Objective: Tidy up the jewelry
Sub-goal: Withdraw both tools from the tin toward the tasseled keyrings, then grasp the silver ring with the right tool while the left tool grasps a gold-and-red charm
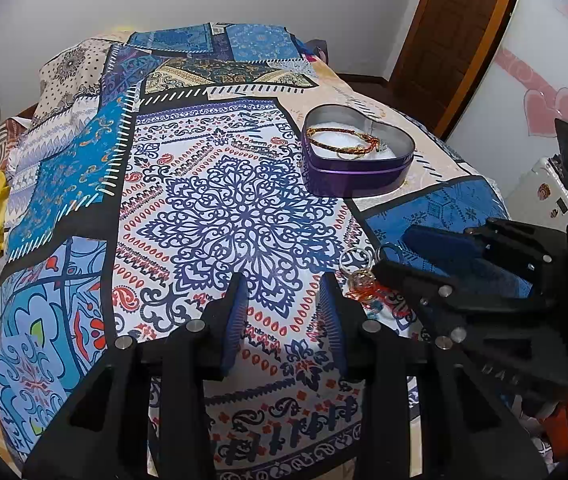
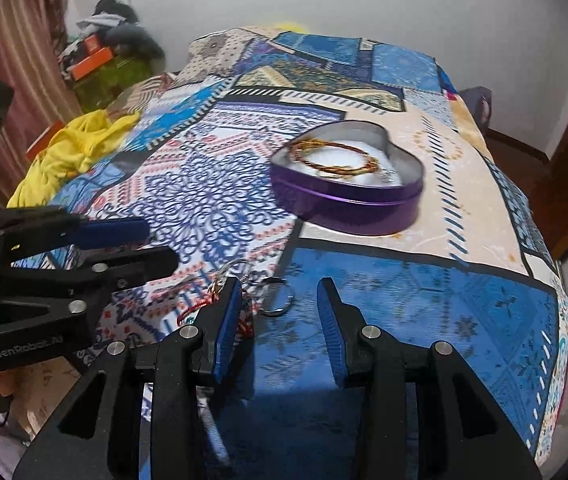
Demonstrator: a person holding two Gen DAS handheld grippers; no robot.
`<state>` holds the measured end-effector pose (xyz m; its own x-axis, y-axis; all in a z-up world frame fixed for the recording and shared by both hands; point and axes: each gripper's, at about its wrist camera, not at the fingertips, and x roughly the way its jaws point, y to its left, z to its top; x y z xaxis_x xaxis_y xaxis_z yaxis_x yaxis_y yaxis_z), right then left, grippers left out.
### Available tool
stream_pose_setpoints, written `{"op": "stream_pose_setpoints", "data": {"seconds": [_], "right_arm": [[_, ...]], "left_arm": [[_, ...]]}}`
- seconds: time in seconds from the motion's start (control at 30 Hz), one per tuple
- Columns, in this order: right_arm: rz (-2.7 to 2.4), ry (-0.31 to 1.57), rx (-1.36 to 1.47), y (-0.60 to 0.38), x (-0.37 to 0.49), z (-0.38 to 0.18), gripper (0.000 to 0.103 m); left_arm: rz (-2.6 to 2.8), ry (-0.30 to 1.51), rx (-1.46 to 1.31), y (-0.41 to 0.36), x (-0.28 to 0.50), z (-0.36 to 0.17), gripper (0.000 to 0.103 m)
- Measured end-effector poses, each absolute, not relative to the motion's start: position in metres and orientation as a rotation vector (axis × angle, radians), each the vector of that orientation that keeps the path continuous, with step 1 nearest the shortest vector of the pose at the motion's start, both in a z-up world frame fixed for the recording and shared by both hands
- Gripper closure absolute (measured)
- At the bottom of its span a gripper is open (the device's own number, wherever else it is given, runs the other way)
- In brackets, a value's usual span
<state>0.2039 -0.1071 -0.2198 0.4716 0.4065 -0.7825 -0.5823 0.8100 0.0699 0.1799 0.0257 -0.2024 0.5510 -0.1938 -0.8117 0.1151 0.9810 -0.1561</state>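
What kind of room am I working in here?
Most likely a bedroom in a home. The work surface looks like a bed under a blue patchwork-print bedspread, a brown wooden door stands behind it, and yellow crumpled clothing lies at the bed's edge.

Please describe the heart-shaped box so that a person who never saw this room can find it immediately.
Look at the bed under the patchwork cover printed in blue, white and red. On its beige patch stands a purple heart-shaped metal tin without a lid, with braided red-and-gold cord bracelets lying inside. It is the only container on the cover; the other jewellery lies loose.
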Motion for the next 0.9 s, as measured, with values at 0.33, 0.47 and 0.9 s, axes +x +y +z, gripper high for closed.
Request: {"op": "stream_pose_setpoints", "data": {"seconds": [0.33,0.47,0.9], "right_arm": [[0.623,0.879,-0.241,-0.103,0.203,-0.223,0.085],[0.613,0.872,-0.251,-0.102,0.201,-0.221,0.085],[0.573,0.826,-0.185,-0.127,0.203,-0.203,0.085]], "left_arm": [[-0.180,0.959,-0.100,0.029,0.178,-0.198,0.066],[-0.184,0.950,-0.094,0.026,0.177,-0.195,0.066],[-0.193,0.945,-0.093,0.019,0.180,-0.190,0.066]]}}
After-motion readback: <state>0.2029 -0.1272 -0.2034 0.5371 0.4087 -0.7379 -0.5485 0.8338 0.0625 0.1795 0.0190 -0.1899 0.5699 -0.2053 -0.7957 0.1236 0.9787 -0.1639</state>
